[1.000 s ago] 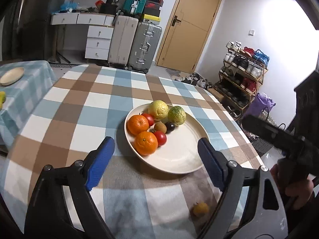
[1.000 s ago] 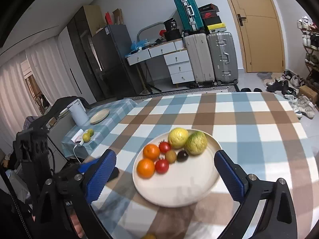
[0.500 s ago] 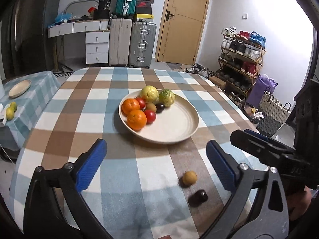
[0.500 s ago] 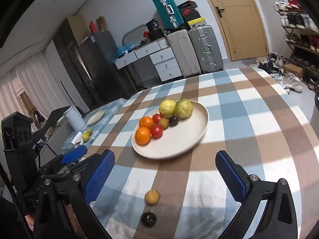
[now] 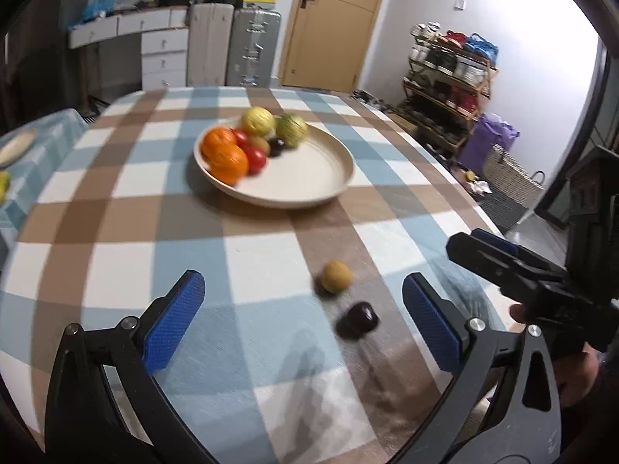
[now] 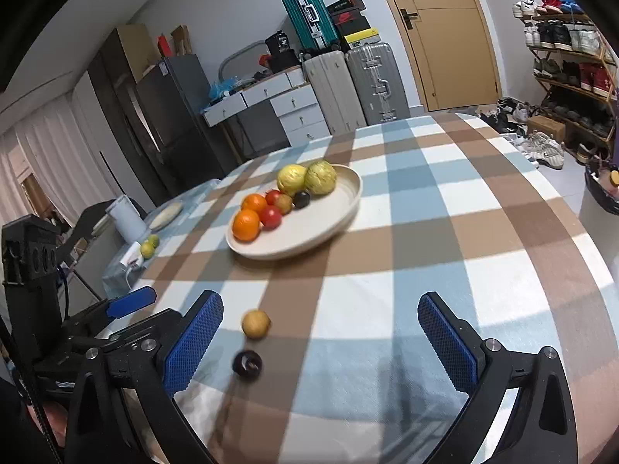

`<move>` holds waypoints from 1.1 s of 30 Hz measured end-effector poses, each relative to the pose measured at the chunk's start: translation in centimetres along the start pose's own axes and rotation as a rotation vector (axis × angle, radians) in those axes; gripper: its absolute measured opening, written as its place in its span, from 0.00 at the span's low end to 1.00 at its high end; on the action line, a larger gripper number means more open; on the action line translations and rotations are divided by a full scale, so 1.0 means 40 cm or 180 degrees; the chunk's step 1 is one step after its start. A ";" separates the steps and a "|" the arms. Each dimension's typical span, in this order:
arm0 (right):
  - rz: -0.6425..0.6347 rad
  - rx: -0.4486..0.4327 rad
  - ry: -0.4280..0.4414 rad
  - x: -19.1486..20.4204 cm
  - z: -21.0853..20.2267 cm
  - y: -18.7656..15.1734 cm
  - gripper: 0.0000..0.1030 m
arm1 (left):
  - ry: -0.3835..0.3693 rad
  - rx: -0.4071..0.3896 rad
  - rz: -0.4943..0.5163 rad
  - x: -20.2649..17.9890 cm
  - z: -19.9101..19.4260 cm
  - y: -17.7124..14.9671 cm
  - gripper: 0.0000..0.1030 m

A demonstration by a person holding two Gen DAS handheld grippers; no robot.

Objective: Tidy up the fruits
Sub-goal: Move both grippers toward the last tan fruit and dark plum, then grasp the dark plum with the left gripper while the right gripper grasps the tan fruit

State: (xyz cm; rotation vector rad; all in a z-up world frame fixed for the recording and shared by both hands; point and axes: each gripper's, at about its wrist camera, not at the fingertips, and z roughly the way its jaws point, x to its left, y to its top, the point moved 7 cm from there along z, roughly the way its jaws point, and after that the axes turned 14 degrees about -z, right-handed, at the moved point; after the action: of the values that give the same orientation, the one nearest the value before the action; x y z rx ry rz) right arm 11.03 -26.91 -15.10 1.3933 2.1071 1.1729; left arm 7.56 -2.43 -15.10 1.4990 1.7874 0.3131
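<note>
A cream plate (image 5: pixel 317 178) (image 6: pixel 340 216) on the checked tablecloth holds two oranges (image 5: pixel 226 156), red tomatoes, a kiwi, a dark plum, a yellow fruit (image 5: pixel 257 120) and a green fruit (image 5: pixel 292 129). Two loose fruits lie on the cloth nearer me: a small tan fruit (image 5: pixel 336 276) (image 6: pixel 255 323) and a dark plum (image 5: pixel 356 319) (image 6: pixel 247 363). My left gripper (image 5: pixel 301 321) is open and empty, above the cloth with both loose fruits between its fingers' line. My right gripper (image 6: pixel 319 342) is open and empty; both loose fruits lie near its left finger (image 6: pixel 193 342).
The round table's edge (image 5: pixel 456 178) curves on the right. A second small table (image 6: pixel 170 212) at left carries a plate, a white jug and two limes. Suitcases (image 6: pixel 356 85), drawers, a door and a shoe rack (image 5: pixel 448 73) stand behind.
Both grippers have pulled back from the plate toward the table's near side. The two loose fruits have come into view and now lie close in front of the fingers.
</note>
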 end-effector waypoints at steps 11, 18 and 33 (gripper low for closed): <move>0.0204 0.0166 -0.0015 -0.046 -0.007 -0.083 1.00 | 0.0030 0.0321 0.0219 -0.041 0.067 -0.067 0.99; 0.0269 0.0174 0.0114 -0.055 -0.014 -0.100 1.00 | -0.0076 0.0485 0.0330 -0.069 0.090 -0.084 0.53; 0.0196 0.0185 0.0162 -0.042 -0.009 -0.097 1.00 | -0.0347 0.0683 0.0216 -0.072 0.086 -0.090 0.20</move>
State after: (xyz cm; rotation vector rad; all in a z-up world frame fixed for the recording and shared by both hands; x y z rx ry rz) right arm 9.27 -29.22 -18.20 1.4787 2.1637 1.1915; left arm 7.31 -7.05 -18.54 1.6950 1.7289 0.0721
